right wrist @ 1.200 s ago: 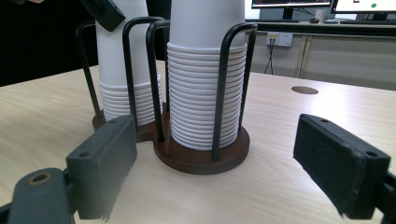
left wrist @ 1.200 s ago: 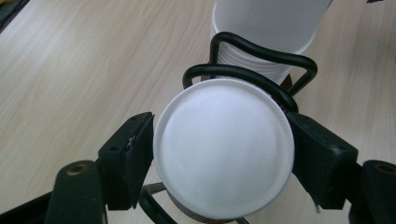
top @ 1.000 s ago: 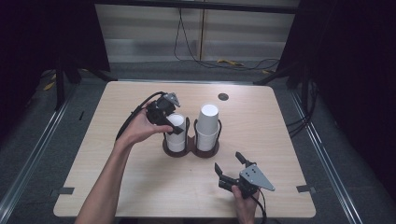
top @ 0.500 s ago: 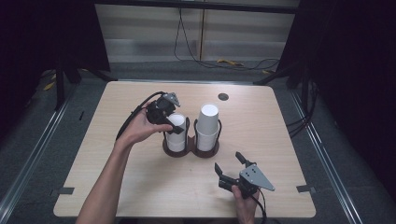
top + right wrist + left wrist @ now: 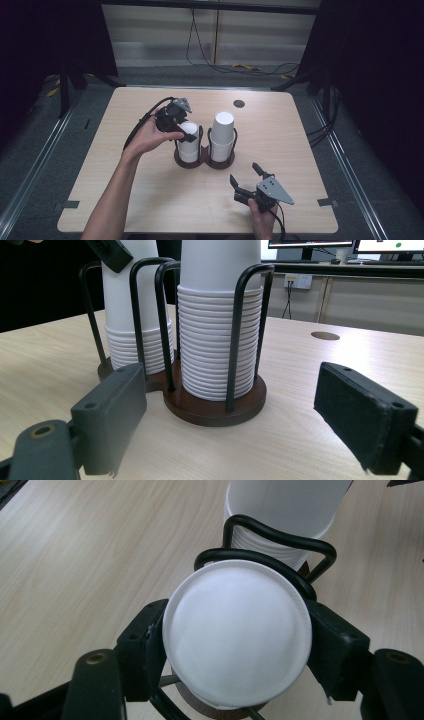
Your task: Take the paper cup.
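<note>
Left gripper [image 5: 184, 131] just closing, clamps top cup [image 5: 236, 632] (left stack); right gripper [image 5: 248, 181] released.

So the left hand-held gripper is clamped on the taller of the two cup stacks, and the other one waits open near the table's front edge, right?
Not quite. The left hand-held gripper has just been closing on the shorter cup stack, its pads against the top cup; the taller stack stands untouched, as the high view shows. The right hand-held gripper does wait open.
</note>
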`<state>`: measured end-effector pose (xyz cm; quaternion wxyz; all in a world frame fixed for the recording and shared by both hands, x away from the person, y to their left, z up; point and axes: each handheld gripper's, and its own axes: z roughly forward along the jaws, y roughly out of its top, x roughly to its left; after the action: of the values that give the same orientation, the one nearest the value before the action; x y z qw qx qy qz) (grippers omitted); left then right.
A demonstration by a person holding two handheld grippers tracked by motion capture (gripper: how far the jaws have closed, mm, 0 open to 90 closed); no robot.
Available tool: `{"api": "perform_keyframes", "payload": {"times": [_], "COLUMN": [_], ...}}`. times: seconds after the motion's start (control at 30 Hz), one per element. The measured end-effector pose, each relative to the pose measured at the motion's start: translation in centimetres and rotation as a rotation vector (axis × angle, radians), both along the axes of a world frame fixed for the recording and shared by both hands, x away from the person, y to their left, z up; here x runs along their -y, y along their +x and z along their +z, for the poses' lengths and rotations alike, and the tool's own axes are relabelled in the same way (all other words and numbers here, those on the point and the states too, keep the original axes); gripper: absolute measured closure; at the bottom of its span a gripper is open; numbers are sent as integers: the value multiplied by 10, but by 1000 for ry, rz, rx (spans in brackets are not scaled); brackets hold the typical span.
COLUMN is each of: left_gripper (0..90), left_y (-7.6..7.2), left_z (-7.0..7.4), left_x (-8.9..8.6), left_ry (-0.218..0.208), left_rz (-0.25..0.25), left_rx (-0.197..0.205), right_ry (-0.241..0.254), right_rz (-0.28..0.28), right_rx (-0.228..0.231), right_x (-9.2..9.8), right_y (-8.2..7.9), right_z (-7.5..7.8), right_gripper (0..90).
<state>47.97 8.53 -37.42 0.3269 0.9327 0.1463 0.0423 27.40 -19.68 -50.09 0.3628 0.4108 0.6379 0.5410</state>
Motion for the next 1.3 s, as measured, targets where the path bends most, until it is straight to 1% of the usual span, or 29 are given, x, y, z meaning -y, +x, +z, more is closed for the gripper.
{"api": "perform_keyframes", "payload": {"times": [0.07,0.1,0.23,0.27,0.4,0.47,0.5,0.57,0.73,0.77,0.87,0.9,0.93,0.97,1.0,1.03,1.2,1.27,1.3], "left_gripper": [327,327,329,329,330,331,331,331,332,332,333,333,333,333,333,333,334,334,334], "left_y": [0,0,0,0,0,-1,-1,0,-1,-1,-2,-1,-2,-1,-1,-1,-1,-2,-2], "left_z": [0,1,2,2,5,5,4,4,5,6,7,8,8,9,9,10,11,12,13], "left_x": [0,0,-1,-2,-3,-3,-3,-4,-4,-4,-5,-6,-6,-7,-7,-9,-11,-12,-12], "left_ry": [-5,-3,-13,-18,-18,-23,-38,-42,-43,-36,-53,-54,-65,-62,-62,-74,-88,-102,-95], "left_rz": [7,0,0,8,-2,1,11,10,15,6,16,11,20,9,9,21,23,31,25], "left_rx": [-2,3,2,0,10,8,1,1,1,7,3,6,0,6,6,3,7,5,8], "right_ry": [0,-1,0,0,-1,-1,-1,-1,0,0,1,1,2,4,4,4,5,5,5], "right_rz": [0,1,0,1,0,1,0,0,1,1,-1,-1,0,-2,-2,-1,-1,1,1], "right_rx": [0,0,0,0,1,0,1,1,0,1,1,2,1,0,0,1,1,-2,-3], "right_x": [0,0,0,0,0,0,0,0,0,0,0,0,0,0,0,0,0,0,0], "right_y": [0,0,0,0,0,0,0,0,0,0,0,0,0,0,0,0,0,0,0], "right_z": [0,0,0,0,0,0,0,0,0,0,0,0,0,0,0,0,0,0,0], "right_gripper": [133,133,133,133,133,133,133,133,133,133,133,133,133,134,134,134,133,134,134]}}
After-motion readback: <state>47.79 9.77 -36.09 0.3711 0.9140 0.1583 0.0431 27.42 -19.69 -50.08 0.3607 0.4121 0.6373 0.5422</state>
